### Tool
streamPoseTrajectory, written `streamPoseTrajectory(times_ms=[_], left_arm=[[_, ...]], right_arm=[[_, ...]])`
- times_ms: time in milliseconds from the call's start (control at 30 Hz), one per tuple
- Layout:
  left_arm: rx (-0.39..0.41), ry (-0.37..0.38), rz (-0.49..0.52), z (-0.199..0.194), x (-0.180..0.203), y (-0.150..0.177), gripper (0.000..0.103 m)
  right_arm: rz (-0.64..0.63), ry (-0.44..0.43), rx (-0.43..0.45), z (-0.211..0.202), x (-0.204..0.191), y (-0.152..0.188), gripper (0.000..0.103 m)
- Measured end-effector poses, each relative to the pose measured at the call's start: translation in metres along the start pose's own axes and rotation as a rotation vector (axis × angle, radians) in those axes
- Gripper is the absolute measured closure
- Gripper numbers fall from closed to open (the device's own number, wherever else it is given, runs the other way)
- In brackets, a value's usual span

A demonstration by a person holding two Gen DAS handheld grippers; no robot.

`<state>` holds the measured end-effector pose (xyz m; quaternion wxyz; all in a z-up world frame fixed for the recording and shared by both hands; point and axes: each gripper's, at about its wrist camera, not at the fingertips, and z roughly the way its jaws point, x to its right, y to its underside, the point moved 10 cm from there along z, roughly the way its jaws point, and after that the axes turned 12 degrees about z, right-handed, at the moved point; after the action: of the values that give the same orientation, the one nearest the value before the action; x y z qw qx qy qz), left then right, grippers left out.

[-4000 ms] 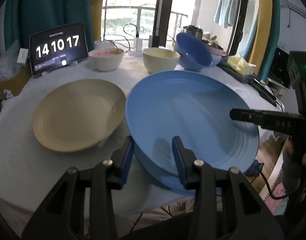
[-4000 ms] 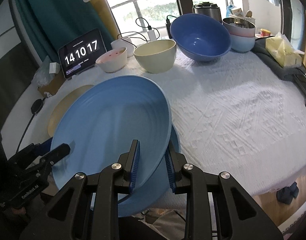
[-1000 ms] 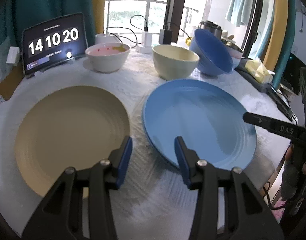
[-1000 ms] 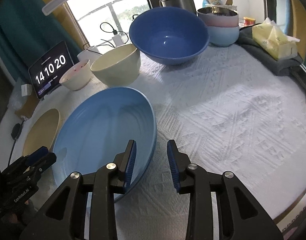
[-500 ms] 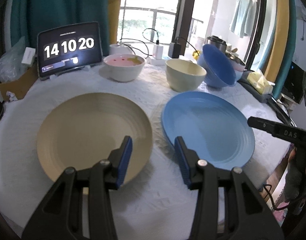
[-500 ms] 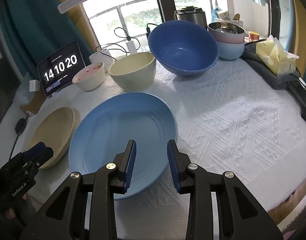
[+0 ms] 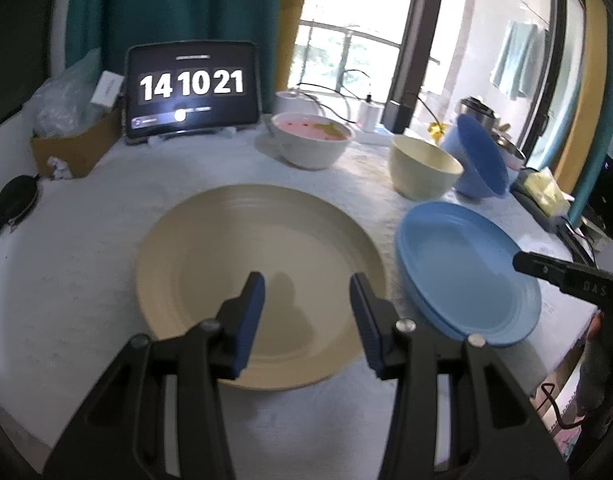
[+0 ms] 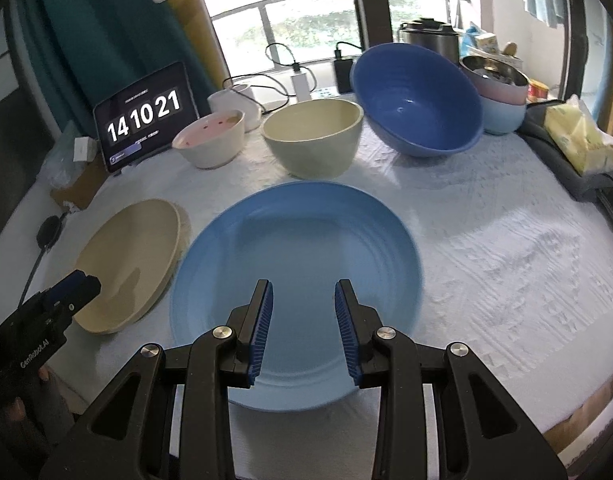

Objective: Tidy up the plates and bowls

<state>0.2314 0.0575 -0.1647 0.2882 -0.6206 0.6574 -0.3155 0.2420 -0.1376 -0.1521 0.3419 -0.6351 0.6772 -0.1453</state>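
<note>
A cream plate (image 7: pixel 258 264) (image 8: pixel 130 264) lies flat on the white tablecloth, and my left gripper (image 7: pixel 306 284) hovers open over its near half with nothing between its fingers. To the right of it rest stacked blue plates (image 7: pixel 466 272) (image 8: pixel 298 264). My right gripper (image 8: pixel 302 292) stands open above their near part, empty. At the back are a white bowl with a pink inside (image 7: pixel 312 140) (image 8: pixel 210 140), a cream bowl (image 7: pixel 422 168) (image 8: pixel 312 136) and a large tilted blue bowl (image 7: pixel 480 160) (image 8: pixel 416 100).
A tablet showing a clock (image 7: pixel 192 88) (image 8: pixel 144 118) stands at the back left beside a cardboard box (image 7: pixel 72 148). Stacked pink and blue bowls (image 8: pixel 500 96), a yellow tissue pack (image 8: pixel 578 136), chargers and cables crowd the back right. The table edge runs close below both grippers.
Four seconds ago both grippers held the blue plate; it now lies released on the table. Over the last second my left gripper shifted left over the cream plate, and the right drew back over the blue plates.
</note>
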Motion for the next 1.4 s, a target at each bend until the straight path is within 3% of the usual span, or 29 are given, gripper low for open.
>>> streamPoseTrajectory(times_ms=[733, 1133, 1333, 1400], left_arm=[[0.003, -0.085, -0.121, 0.001, -0.077, 0.019, 0.057], [-0.010, -0.112, -0.149, 0.005, -0.098, 0.026, 0.057], [-0.037, -0.111, -0.159, 0.012, -0.102, 0.033, 0.054], [-0.042, -0.105, -0.168, 0.014, -0.103, 0.034, 0.044]], right_arm=[[-0.098, -0.057, -0.063, 0.035, -0.072, 0.006, 0.069], [-0.142, -0.094, -0.099, 0.056, -0.111, 0.014, 0.069], [-0.156, -0.105, -0.121, 0.065, -0.125, 0.018, 0.069], [-0.160, -0.104, -0.127, 0.068, -0.127, 0.018, 0.069]])
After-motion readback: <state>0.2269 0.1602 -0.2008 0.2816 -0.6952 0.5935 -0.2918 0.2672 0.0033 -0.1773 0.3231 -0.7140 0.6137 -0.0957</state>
